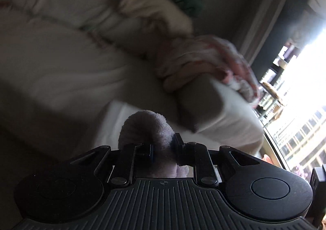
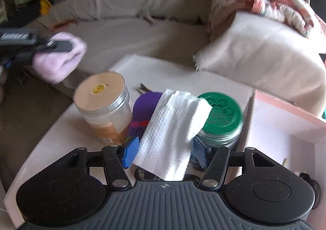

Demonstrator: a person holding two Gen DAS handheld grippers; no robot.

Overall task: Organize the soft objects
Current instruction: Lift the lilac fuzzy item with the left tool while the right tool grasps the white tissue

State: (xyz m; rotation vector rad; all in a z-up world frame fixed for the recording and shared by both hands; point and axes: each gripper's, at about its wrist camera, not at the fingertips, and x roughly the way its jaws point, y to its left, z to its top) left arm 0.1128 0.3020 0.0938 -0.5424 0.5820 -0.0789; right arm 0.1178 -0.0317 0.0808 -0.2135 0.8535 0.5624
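The left claw is clamped on a rolled lilac towel, its black fingers pressed into the fluffy cloth on both sides; from the right wrist camera the same towel shows at the far left, held in the air in front of a beige sofa. The right claw has its blue pads on either side of a folded white paper towel, which stands up between them; the left pad touches its edge, but whether the right pad presses on it cannot be told, so the grip itself is unclear. Below and behind the paper towel, on a white counter, stand a clear jar with a tan lid and a jar with a green lid, with a purple thing lying between them. To the right sits an open pink box. On the sofa a cream cushion leans beside a crumpled pink and white blanket; in the left wrist view, blurred, the blanket lies draped over that cushion, with a bright window at the right
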